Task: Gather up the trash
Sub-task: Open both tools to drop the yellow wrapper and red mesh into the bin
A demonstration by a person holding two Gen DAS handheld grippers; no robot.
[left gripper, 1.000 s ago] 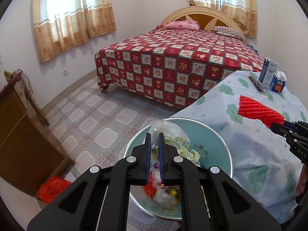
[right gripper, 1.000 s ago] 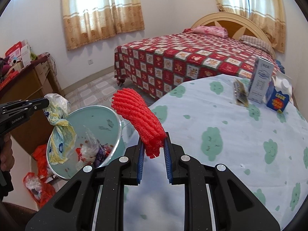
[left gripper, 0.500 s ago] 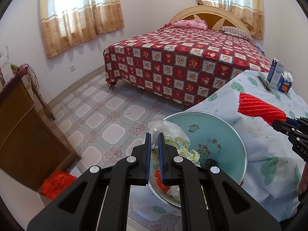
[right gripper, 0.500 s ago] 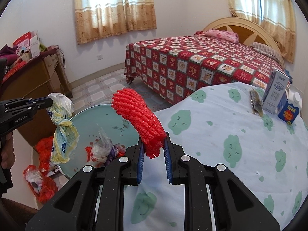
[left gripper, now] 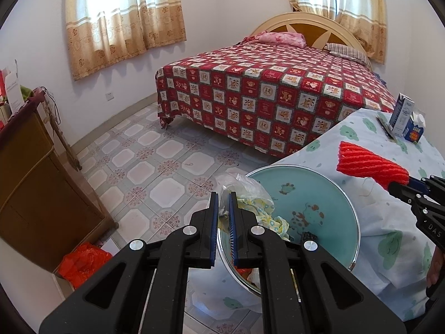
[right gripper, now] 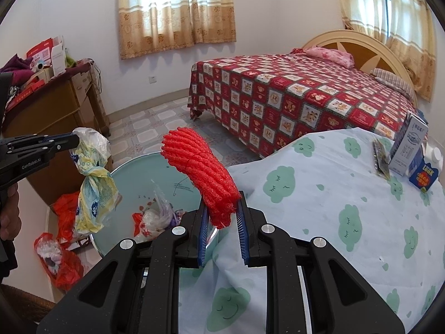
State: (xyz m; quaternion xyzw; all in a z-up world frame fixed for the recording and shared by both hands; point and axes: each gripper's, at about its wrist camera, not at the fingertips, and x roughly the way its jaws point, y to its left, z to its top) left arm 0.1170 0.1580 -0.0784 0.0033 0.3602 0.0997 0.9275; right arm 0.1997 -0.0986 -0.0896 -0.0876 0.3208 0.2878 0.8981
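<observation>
Bedroom floor tiles and a checked red bed fill the left wrist view. Below, the left gripper is clamped on a crumpled plastic bag above the teal bin, which already holds scraps, so collecting seems well under way. "DAS" reads on the right gripper.

From the right wrist view, the right gripper pinches a red foam net over the cloud-print surface, beside the bin; both pieces are not yet dropped. A carton and small box remain, their print unreadable. "GenRobot.AI" marks the other gripper.
</observation>
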